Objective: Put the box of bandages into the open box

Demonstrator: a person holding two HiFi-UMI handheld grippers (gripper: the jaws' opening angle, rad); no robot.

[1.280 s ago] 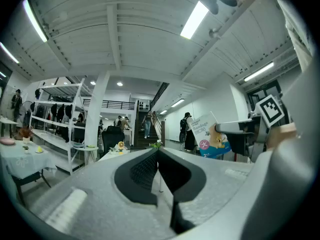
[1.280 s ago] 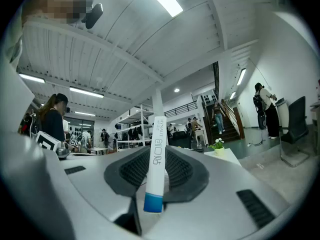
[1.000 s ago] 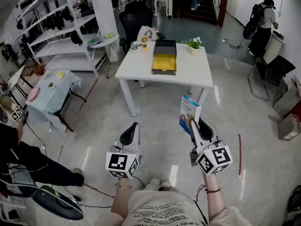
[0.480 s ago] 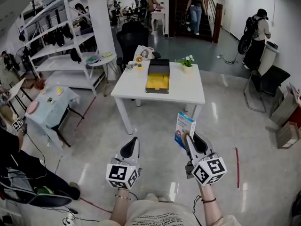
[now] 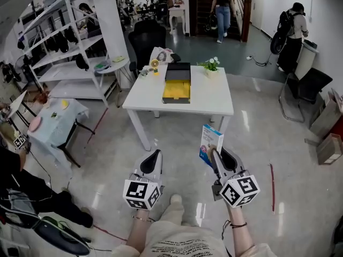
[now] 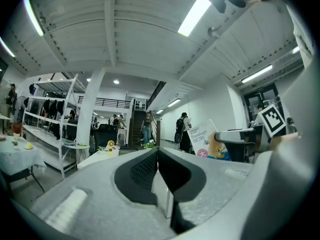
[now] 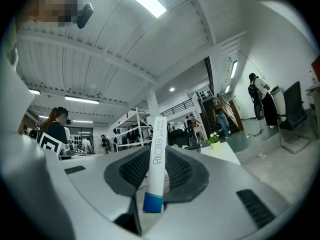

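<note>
A white and blue box of bandages [image 5: 210, 142] stands upright between the jaws of my right gripper [image 5: 216, 153], which is shut on it; in the right gripper view I see its narrow edge [image 7: 156, 166] clamped between the dark pads. My left gripper [image 5: 152, 157] is shut with nothing in it, its pads [image 6: 145, 170] together. The open box [image 5: 176, 89], yellow inside with a raised black lid, lies on a white table [image 5: 211, 102] well ahead of both grippers. From the left gripper view the bandage box [image 6: 207, 140] shows to the right.
A small potted plant [image 5: 210, 65] and small items [image 5: 155, 63] sit at the table's far edge. White shelving [image 5: 59, 47] and a small cloth-covered table [image 5: 53, 116] stand to the left. A chair [image 5: 308, 84] and cardboard boxes [image 5: 328, 133] are at the right. People walk at the back.
The table and the open box have come nearer and lower in the head view as I walked forward. Both grippers keep their pose, the right one still holding the bandage box.
</note>
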